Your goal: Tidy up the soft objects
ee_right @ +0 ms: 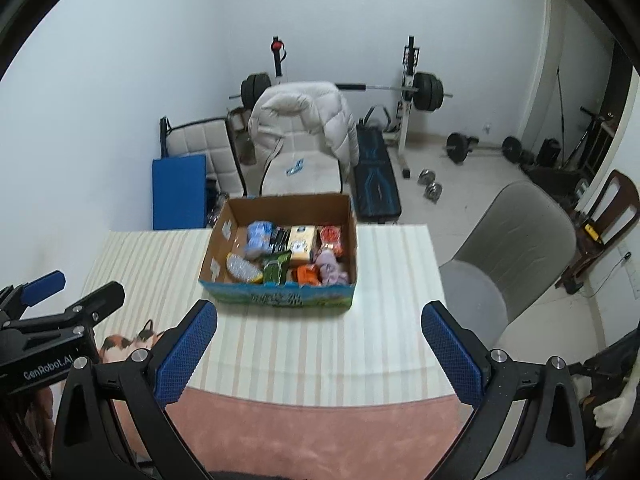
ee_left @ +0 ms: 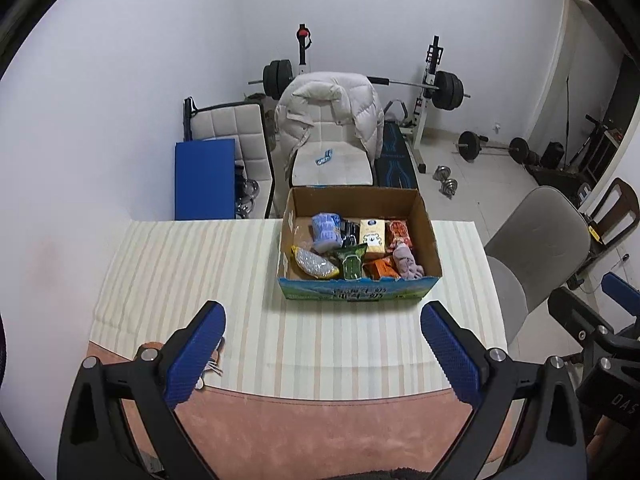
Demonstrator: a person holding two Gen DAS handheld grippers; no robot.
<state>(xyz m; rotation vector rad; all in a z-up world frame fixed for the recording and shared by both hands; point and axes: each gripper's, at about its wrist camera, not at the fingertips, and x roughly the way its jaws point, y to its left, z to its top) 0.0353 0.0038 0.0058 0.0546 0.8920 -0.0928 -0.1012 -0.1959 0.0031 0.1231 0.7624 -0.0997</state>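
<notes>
An open cardboard box (ee_left: 424, 232) stands at the far side of the striped table and also shows in the right wrist view (ee_right: 352, 224). It holds several soft items: a blue-white roll (ee_left: 326, 230), a silver-yellow pouch (ee_left: 314, 264), a green packet (ee_left: 352, 264), a pink cloth (ee_left: 406, 264), a yellow pack (ee_left: 372, 234) and orange packets (ee_left: 384, 268). My left gripper (ee_left: 322, 344) is open and empty, well short of the box. My right gripper (ee_right: 320, 344) is open and empty, also near the table's front edge.
The striped cloth (ee_left: 200, 272) covers the table, with a pink mat (ee_left: 320, 428) at the front. A grey chair (ee_left: 532, 248) stands to the right. Behind the table are a chair with a white jacket (ee_left: 332, 108), a blue panel (ee_left: 204, 178) and weights.
</notes>
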